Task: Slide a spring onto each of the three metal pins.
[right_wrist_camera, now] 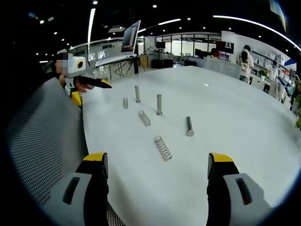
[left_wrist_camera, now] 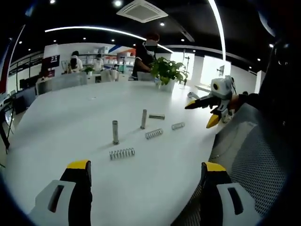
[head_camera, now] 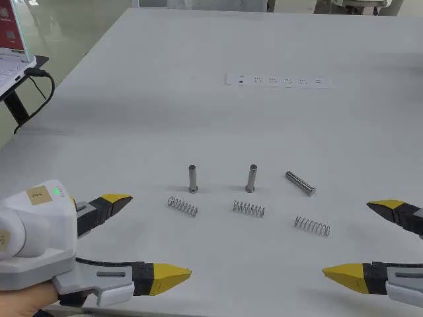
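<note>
No spring is threaded yet. On the white table [head_camera: 198, 119] the left pin [head_camera: 192, 178] and the middle pin [head_camera: 251, 178] are stood upright on what look like broader ends, while the right pin [head_camera: 300, 183] is laid on its side, a little apart from the other two. A spring is laid loose just in front of each: the left spring [head_camera: 182, 206], the middle spring [head_camera: 248, 209] and the right spring [head_camera: 312, 226], none touching a pin. The left gripper [head_camera: 155, 234] and the right gripper [head_camera: 347, 238] are held low at the near edge, one to each side of the row, and each is seen with its jaws spread wide and nothing between them. The step in hand is judged to be the first pick-up of a spring. It is best taken lightly across the coils near one end, so that the bore is left open and the wire is not crushed or flicked away. The spring should then be turned upright, centred over a pin's top and lowered straight down. An upright pin is easily toppled, so it may be steadied low down with the other gripper. The lying pin would need to be stood up, or gripped at one end, before its spring is slid on.
</note>
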The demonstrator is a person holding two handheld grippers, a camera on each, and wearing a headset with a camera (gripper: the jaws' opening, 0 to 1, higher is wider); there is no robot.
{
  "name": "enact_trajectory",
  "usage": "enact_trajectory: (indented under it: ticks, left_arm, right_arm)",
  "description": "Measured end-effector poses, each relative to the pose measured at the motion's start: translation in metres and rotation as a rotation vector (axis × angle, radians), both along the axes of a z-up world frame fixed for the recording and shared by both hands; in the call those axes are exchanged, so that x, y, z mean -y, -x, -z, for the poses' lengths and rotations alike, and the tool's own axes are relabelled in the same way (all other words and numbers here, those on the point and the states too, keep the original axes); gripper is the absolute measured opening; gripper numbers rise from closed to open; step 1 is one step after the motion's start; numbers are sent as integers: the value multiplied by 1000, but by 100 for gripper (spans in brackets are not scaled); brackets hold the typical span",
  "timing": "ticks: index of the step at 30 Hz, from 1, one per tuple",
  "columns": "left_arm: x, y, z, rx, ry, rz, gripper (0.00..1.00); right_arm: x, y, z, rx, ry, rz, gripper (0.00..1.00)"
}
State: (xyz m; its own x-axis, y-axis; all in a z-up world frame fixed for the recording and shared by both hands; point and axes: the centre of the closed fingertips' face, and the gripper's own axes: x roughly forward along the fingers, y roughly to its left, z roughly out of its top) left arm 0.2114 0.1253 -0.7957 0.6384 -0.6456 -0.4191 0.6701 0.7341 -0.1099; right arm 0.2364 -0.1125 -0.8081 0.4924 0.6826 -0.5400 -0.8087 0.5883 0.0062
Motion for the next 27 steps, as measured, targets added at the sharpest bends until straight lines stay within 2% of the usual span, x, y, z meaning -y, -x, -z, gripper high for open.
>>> enact_trajectory:
  ticks: [27]
  left_arm:
    - [5,3,4,-13,-8,35,93]
  right_arm:
    - [9,8,4,-7,2,44,86]
